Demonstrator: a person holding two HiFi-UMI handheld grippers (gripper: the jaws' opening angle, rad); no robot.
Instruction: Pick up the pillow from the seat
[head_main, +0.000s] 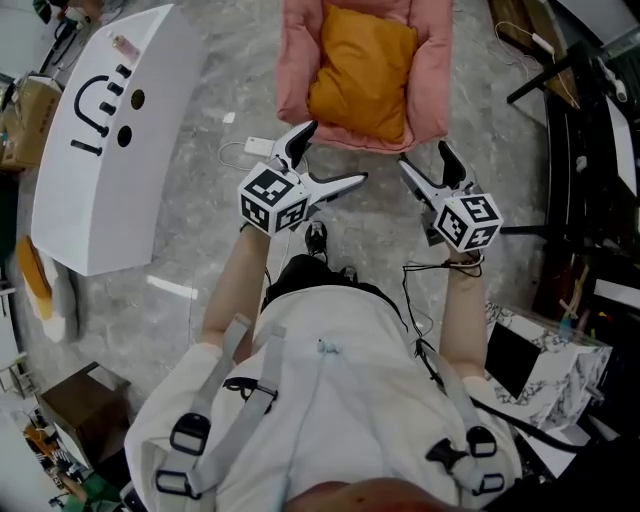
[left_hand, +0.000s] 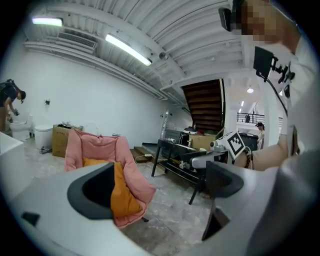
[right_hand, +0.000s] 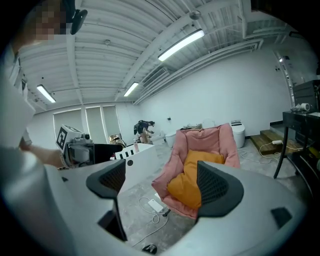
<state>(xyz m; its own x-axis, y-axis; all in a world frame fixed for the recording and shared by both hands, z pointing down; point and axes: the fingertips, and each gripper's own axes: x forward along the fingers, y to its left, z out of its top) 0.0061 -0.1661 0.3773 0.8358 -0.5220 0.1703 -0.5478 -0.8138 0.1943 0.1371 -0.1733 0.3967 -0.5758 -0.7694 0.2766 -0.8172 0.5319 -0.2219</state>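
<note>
An orange pillow (head_main: 362, 72) lies in a pink padded seat (head_main: 435, 70) on the grey floor, straight ahead of me. My left gripper (head_main: 333, 155) is held just short of the seat's front left corner, with its jaws wide apart and nothing between them. To its right, my right gripper (head_main: 425, 158) hangs by the front right corner, also open and empty. In the left gripper view the pillow (left_hand: 122, 197) shows past the left pad (left_hand: 95, 192). The right gripper view has the pillow (right_hand: 187, 180) between the open pads, well beyond them.
A white counter (head_main: 100, 140) with black marks stands at the left. A white adapter with a cable (head_main: 255, 148) lies on the floor by the seat. A black metal table (head_main: 580, 150) and a marble-patterned box (head_main: 545, 360) stand at the right. A person (right_hand: 142, 127) is far behind.
</note>
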